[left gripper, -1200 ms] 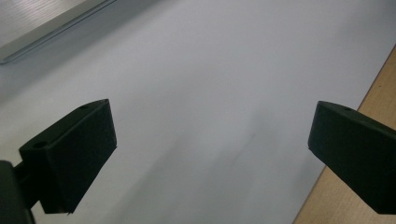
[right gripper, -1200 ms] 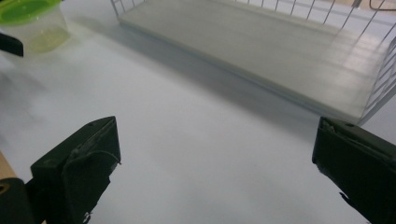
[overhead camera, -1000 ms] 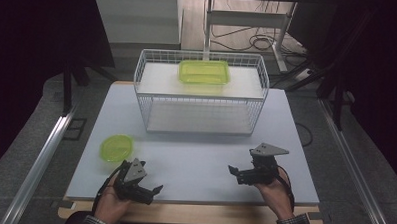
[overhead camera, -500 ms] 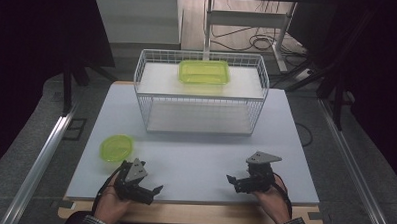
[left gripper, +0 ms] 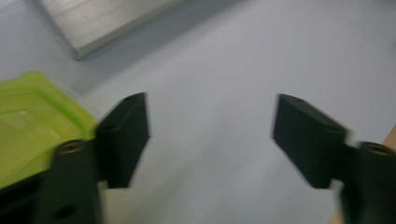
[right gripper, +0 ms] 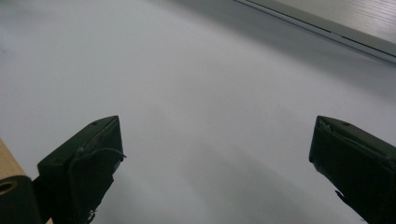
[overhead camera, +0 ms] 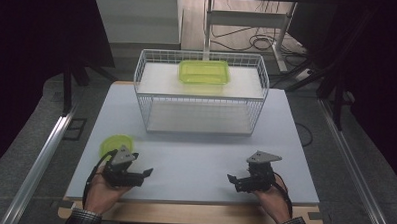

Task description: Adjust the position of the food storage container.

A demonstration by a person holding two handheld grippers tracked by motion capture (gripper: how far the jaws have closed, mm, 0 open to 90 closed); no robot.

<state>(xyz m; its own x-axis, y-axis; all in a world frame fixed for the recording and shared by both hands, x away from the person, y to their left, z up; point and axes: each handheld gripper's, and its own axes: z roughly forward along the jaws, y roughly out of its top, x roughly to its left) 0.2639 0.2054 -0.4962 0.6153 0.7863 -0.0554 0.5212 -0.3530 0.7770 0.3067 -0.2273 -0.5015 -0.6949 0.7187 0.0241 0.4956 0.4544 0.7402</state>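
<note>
1. Green lid (overhead camera: pixel 115 143) flat on the worktop (overhead camera: pixel 195 157), just behind and beside the left tool (overhead camera: pixel 145 173); in the left gripper view, seen as a blurred green edge (left gripper: pixel 32 121) next to the left-hand jaw, possibly touching it, though too smeared to tell.
2. Left tool held low over the worktop near its front edge, jaws spread wide with bare surface between them, gripping nothing.
3. Right tool (overhead camera: pixel 232 181) well apart from the left one, at the same front edge, jaws likewise spread over bare worktop, holding nothing.
4. Far ahead of both tools, a white wire rack (overhead camera: pixel 199 94) standing at the back of the worktop.
5. On top of the rack, a green container (overhead camera: pixel 204 72) lying flat, well away from either tool.
</note>
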